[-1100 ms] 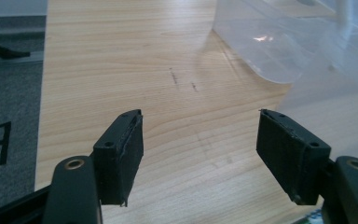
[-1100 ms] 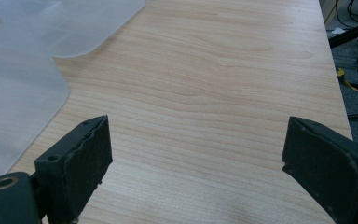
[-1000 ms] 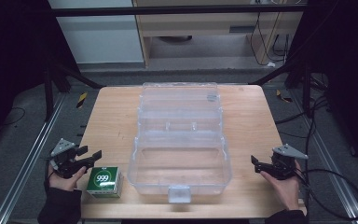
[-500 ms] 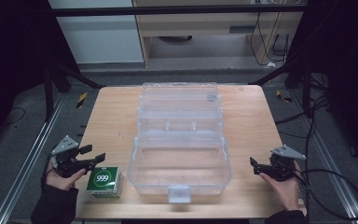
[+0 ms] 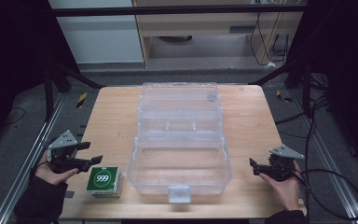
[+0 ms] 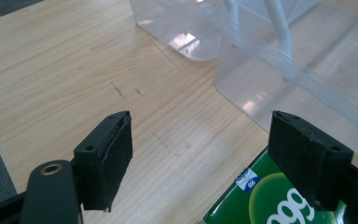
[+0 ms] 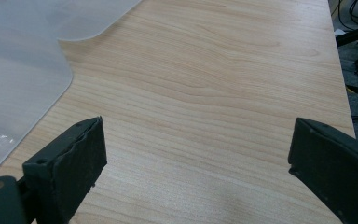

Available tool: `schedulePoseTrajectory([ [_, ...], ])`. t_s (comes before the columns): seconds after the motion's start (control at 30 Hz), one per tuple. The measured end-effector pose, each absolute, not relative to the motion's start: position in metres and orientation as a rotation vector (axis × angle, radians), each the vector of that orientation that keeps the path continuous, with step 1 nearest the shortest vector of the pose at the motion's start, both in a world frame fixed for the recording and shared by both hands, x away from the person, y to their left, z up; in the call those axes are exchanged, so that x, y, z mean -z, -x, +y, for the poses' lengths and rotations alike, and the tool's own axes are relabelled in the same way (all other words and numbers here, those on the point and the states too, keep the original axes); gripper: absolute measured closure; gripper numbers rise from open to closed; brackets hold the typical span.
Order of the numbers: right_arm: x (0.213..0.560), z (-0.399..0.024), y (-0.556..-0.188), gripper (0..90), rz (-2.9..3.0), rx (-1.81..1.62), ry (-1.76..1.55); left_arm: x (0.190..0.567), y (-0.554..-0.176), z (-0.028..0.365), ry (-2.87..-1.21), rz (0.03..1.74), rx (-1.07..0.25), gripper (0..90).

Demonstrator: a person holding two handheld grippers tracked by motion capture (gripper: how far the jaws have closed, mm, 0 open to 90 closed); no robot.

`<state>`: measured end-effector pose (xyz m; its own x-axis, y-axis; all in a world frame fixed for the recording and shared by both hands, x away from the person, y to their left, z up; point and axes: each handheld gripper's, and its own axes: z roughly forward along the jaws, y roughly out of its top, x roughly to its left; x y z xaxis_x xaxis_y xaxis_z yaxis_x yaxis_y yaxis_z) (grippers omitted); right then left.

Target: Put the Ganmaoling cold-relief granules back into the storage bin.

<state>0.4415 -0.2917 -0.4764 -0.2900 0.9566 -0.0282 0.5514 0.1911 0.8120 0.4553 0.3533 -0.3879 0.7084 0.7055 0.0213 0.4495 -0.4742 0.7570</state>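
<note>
The small green cardboard box marked 999 [image 5: 103, 181] lies flat on the pale wooden surface [image 5: 116, 116], near its front edge, just left of the clear plastic storage case [image 5: 181, 140] that stands open. The left tongs [image 5: 91, 153] hover just above and to the left of that box, jaws parted with nothing between them, and they've just been opening. In the left gripper view the box [image 6: 261, 205] peeks in under the right-hand jaw. Over at the case's far side, the right tongs [image 5: 255, 165] are released too, wide above bare wood.
</note>
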Motion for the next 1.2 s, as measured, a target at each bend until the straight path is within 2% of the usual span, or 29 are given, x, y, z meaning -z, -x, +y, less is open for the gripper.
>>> schedulePoseTrajectory([
  [0.63,0.476,-0.292,-0.441,3.3,1.927,-0.954,-1.385,0.364,-0.453,0.34,-2.4,0.602,-0.346,16.2],
  [0.87,0.478,-0.29,-0.442,2.7,1.947,-0.936,-1.382,0.365,-0.451,0.333,-2.498,0.496,-0.303,15.1],
  [1.2,0.48,-0.289,-0.442,2.4,1.964,-0.92,-1.375,0.373,-0.449,0.319,-2.619,0.379,-0.26,8.0],
])
